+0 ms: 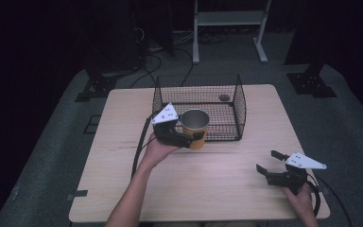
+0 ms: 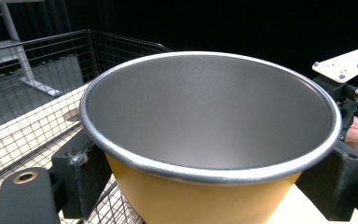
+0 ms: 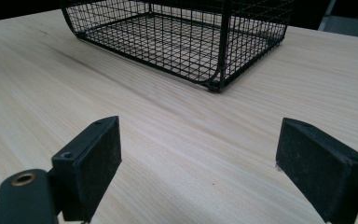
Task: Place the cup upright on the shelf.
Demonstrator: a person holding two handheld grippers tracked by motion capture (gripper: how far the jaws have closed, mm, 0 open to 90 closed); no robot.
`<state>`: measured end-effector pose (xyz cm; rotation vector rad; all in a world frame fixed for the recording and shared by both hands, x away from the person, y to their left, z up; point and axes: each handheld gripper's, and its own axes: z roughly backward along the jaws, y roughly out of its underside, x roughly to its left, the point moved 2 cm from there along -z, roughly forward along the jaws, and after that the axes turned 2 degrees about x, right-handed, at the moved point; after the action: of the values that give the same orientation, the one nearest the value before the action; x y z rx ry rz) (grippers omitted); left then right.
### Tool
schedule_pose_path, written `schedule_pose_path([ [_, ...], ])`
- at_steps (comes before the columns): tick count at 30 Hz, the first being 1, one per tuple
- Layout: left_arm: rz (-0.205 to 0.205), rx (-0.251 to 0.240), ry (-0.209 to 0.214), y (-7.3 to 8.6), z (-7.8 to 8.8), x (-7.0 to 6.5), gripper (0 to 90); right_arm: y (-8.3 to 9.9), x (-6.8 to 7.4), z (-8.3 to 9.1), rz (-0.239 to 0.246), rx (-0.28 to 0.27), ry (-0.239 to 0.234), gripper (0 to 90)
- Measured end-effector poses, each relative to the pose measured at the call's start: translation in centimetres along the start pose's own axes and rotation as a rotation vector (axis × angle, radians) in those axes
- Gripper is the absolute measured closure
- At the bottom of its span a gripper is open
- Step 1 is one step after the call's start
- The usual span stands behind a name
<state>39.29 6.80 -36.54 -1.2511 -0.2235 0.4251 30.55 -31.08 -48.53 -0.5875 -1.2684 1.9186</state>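
The left tool (image 1: 189, 137) is clamped on a yellow cup (image 1: 194, 127), held upright just in front of the wire basket (image 1: 238, 101). The right tool (image 3: 200, 163) hovers above the surface (image 3: 168, 121), jaws spread wide.

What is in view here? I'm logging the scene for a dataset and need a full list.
Cup: one, yellow outside with a grey metal inside, held at the basket's front left corner.
Wire basket: one, black, at the far middle of the table.
Small round object: one, dark, inside the basket near its back; too small to identify.
Table: one, light wood.
Stand: one, white, on the floor beyond the table.
Left gripper: black, shut on the cup.
Right gripper: black, open, over the table's near right.
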Motion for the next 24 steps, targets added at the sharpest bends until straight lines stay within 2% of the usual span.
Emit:
schedule_pose_path([
  [9,-0.008,0.006,0.033,-2.2,-0.9,1.3,14.0,0.0,-0.1,0.0,0.004,-0.002,0.002,13.1],
  [19,-0.021,0.013,0.039,-4.6,-1.4,2.6,14.0,0.0,-0.1,0.0,0.003,-0.004,0.004,13.1],
  [24,-0.010,0.017,0.040,-5.5,-2.0,3.7,14.0,0.0,-0.1,0.0,0.004,-0.003,0.003,13.1],
])
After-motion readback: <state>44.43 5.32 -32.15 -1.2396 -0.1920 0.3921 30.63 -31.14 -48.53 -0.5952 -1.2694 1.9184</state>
